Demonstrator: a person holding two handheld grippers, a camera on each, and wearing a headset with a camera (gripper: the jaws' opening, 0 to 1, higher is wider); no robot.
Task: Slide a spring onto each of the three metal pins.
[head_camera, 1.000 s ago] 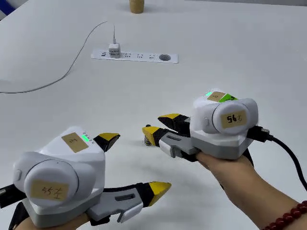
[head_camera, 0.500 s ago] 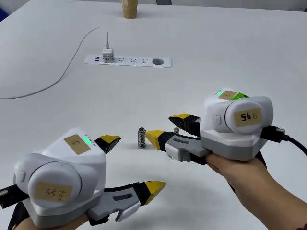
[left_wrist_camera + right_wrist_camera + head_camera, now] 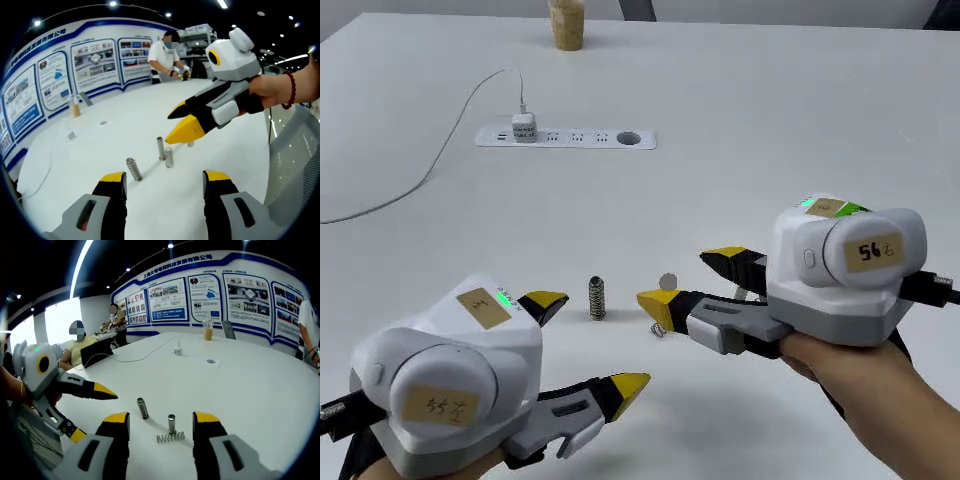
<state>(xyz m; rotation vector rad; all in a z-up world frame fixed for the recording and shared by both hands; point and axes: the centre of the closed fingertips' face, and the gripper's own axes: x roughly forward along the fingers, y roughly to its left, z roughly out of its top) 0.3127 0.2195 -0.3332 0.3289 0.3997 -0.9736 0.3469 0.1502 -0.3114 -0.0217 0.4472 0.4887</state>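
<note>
Head view: we are holding the left hand-held gripper and right hand-held gripper wide and empty above the table. One sprung pin is standing between them; a loose spring is lying just beside a bare pin.

Head cam high at near edge of table, facing fwd/down; L and R gripper cams low, close-in, roughly opposed; all 3 share sprung pin, approx 12 o'clock in both gripper views.
</note>
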